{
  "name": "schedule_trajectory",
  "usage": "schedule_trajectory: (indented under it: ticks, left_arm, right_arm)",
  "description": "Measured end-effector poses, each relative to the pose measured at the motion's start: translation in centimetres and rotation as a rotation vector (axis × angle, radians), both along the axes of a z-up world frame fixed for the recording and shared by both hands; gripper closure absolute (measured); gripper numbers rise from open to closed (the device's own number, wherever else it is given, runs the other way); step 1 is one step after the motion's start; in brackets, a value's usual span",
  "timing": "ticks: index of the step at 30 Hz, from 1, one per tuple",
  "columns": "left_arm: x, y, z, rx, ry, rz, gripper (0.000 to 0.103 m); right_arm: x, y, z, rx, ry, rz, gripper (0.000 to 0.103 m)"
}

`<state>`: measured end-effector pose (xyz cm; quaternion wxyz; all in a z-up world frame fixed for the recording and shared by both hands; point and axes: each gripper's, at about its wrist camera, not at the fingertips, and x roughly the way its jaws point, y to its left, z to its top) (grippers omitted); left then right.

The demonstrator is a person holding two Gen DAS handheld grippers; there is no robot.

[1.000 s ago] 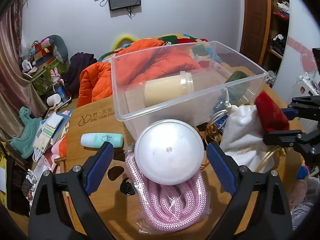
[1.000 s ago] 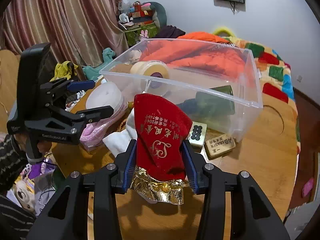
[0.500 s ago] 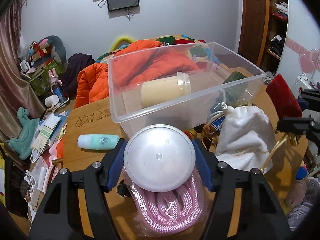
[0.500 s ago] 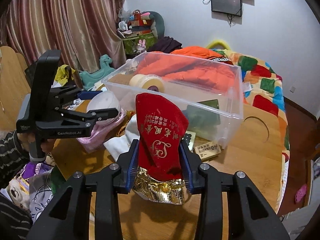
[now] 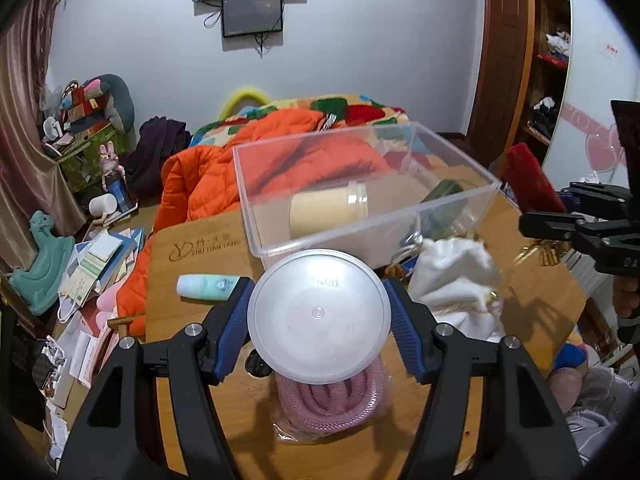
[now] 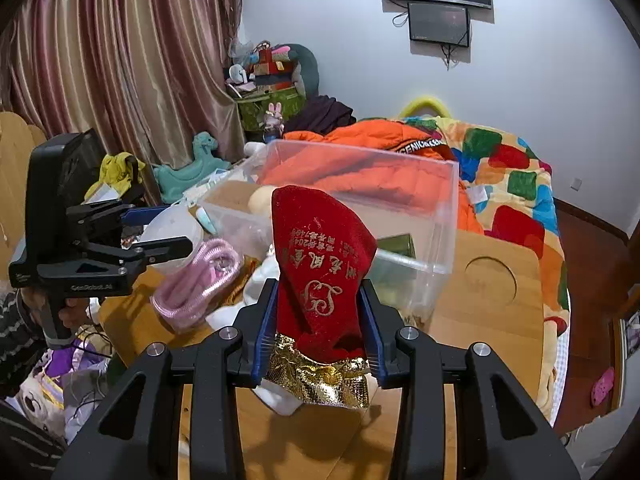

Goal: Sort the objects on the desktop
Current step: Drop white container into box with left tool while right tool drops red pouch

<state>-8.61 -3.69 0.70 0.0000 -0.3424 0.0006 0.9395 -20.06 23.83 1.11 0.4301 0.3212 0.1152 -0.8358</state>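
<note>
The left gripper [image 5: 319, 322] is clamped on a round white plastic lid [image 5: 319, 316], its blue pads pressing the lid's left and right edges at the lower centre of the left wrist view. The lid is held above a coil of pink rope [image 5: 332, 398] in a clear wrapper, which lies on the wooden table [image 5: 204, 248] directly beneath and partly hidden by the lid.

The right gripper [image 6: 319, 326] is closed on a red velvet pouch [image 6: 322, 264] with gold lettering and a gold foil hem [image 6: 320, 380]; the pouch stands upright between the pads at the centre of the right wrist view. In the left wrist view the same pouch [image 5: 528, 178] shows at the right edge.

A clear plastic bin [image 5: 360, 196] stands on the table behind both held items, at the centre of the left wrist view. Inside it lie a tan cylinder with a clear cap [image 5: 328, 212] and a dark green item [image 5: 442, 194].

Between the grippers and the bin, a white cloth bag [image 5: 456, 280] sits to the right of the lid, touching the bin's front wall. A small pale-green tube [image 5: 208, 286] lies on the table to the left of the lid, just beside the left pad. An orange jacket [image 5: 192, 184] is heaped behind the bin and over the table's far left edge. In the right wrist view, a round recess [image 6: 490, 280] marks the bare table surface to the right of the bin.
</note>
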Motion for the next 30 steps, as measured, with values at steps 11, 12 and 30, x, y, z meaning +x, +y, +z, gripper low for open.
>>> schedule_trajectory:
  ticks: [11,12,30]
  left_arm:
    - [-0.1,0.1,3.2,0.003,0.091,0.002,0.039]
    - [-0.2,0.1,3.4,0.006,0.096,0.001,0.039]
    - [-5.8,0.5,6.0,0.06,0.158,-0.009,0.039]
  right_arm:
    - [-1.0,-0.1,2.6,-0.045,0.06,-0.018,0.068]
    - [-1.2,-0.2,2.9,-0.051,0.065,-0.02,0.068]
    - [-4.4,-2.9,4.3,-0.116,0.087,-0.027,0.068]
